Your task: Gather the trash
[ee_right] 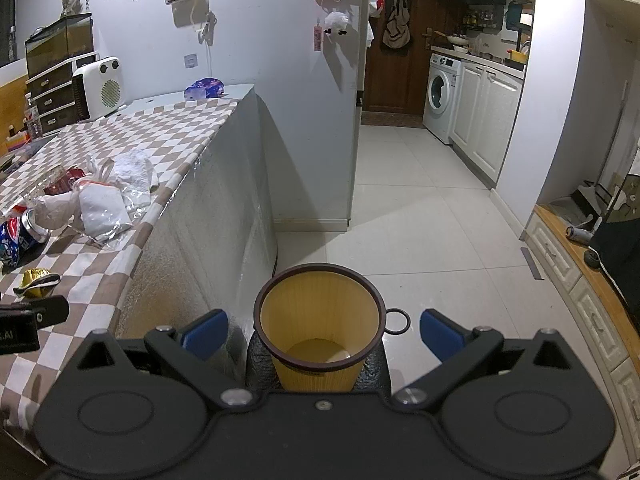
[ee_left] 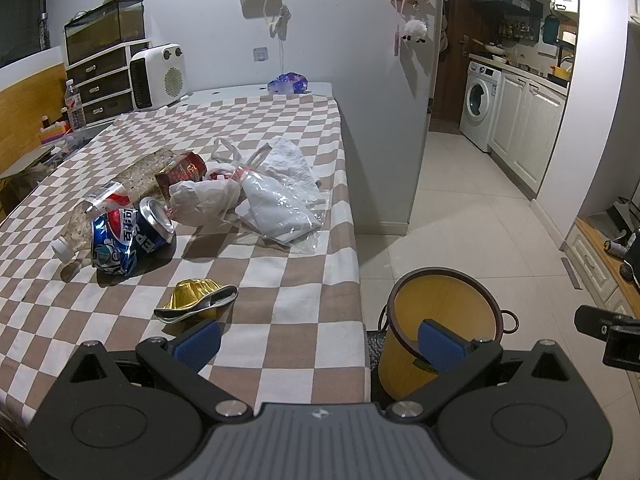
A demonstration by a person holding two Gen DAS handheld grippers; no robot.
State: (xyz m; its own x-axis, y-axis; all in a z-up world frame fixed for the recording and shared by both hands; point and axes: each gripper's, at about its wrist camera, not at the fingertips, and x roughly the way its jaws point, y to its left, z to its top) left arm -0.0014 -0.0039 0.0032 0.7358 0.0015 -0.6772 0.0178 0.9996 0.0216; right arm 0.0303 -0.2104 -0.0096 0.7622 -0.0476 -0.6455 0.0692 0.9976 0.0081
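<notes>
I had not picked up any trash yet; my left claw (ee_left: 318, 342) and right claw (ee_right: 324, 330) were both wide open and empty; the gold wrapper (ee_left: 196, 300) lay nearest on the table (ee_left: 280, 320); the bin (ee_right: 320, 320) stood empty on the floor; next I should grab the wrapper.

- My left gripper (ee_left: 318, 346), black two-finger unit with blue ribbed pads: jaws spread wide, nothing between them.
- Left pad (ee_left: 198, 342) and right pad (ee_left: 440, 346) sit level, body held roughly horizontal, pointing forward and slightly down.
- My right gripper (ee_right: 323, 334), same black build with blue pads: jaws also wide apart, holding nothing.
- Its fingers (ee_right: 206, 334) angle outward symmetrically from the pivots.
- Each unit shows at the edge of the other's view: right gripper's black housing (ee_left: 612, 332) off my left's right side; the two are side by side, apart.
</notes>
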